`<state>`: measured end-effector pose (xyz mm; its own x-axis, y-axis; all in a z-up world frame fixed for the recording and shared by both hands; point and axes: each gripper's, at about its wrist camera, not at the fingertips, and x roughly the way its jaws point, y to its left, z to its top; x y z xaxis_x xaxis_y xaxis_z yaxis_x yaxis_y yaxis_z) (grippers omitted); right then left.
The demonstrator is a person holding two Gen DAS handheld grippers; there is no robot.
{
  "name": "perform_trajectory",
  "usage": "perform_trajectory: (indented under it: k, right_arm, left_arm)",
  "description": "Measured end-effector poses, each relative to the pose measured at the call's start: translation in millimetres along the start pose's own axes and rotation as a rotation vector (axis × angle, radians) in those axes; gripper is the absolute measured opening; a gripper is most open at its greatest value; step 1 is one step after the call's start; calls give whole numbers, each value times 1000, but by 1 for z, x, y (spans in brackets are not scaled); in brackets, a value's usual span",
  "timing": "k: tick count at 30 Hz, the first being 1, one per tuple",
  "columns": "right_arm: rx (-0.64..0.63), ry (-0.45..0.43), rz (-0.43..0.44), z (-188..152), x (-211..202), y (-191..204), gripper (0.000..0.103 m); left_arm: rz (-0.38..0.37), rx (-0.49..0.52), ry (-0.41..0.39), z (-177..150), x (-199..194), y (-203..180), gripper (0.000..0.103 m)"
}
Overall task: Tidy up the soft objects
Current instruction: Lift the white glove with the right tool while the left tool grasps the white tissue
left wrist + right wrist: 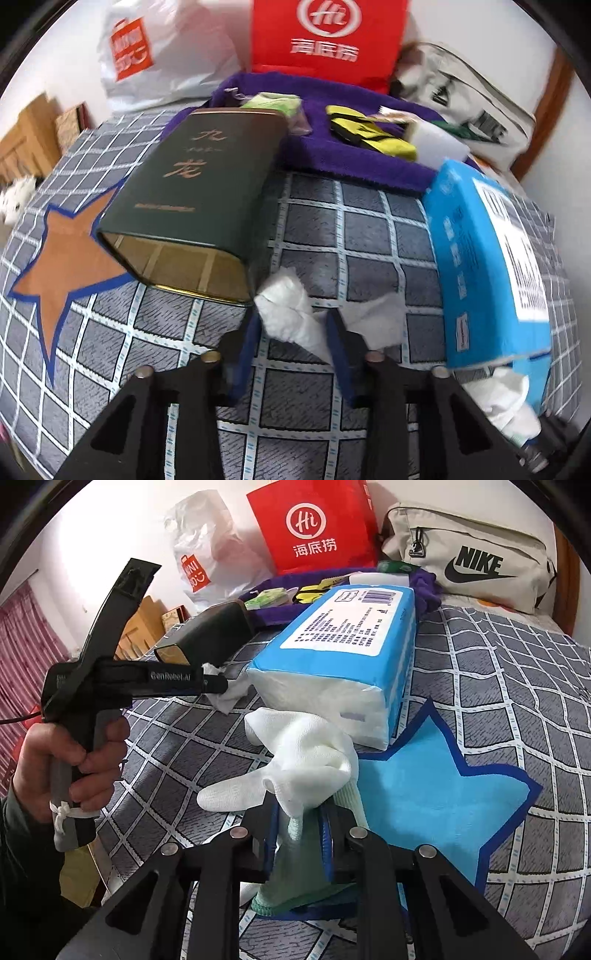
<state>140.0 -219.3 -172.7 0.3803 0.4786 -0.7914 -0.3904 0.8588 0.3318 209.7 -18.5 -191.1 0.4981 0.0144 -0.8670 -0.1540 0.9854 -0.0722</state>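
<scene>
My left gripper [293,325] is open around a crumpled white tissue [291,314] on the checked bedspread; whether the pads touch it I cannot tell. It also shows in the right wrist view [218,685], at the tissue [225,696]. My right gripper [299,827] is shut on a white glove [295,753] with a green cuff, held just above the blue star patch [424,794]. A blue tissue pack [487,266] lies right of the left gripper and just beyond the glove in the right wrist view [343,642]. A dark green tin [195,195] lies open-ended to the left.
A purple towel [332,155] at the back holds a yellow-black item [365,133], a green packet [273,101] and a white block [436,142]. Behind stand a red bag [314,528], a white plastic bag [159,55] and a beige Nike bag [472,557]. An orange star patch [70,258] lies left.
</scene>
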Motion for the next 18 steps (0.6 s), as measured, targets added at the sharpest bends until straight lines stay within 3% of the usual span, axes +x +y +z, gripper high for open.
perform_trajectory:
  k: [3, 9, 18]
  right_arm:
    - [2, -5, 0, -1, -1, 1, 19]
    - [-13, -8, -54, -3, -6, 11, 18]
    - [-12, 40, -144, -14, -16, 19, 19]
  left_arm:
    - [-14, 21, 12, -1, -2, -1, 22]
    - [-40, 37, 39, -10, -11, 10, 21]
    - [-8, 41, 63, -39, -34, 59, 22]
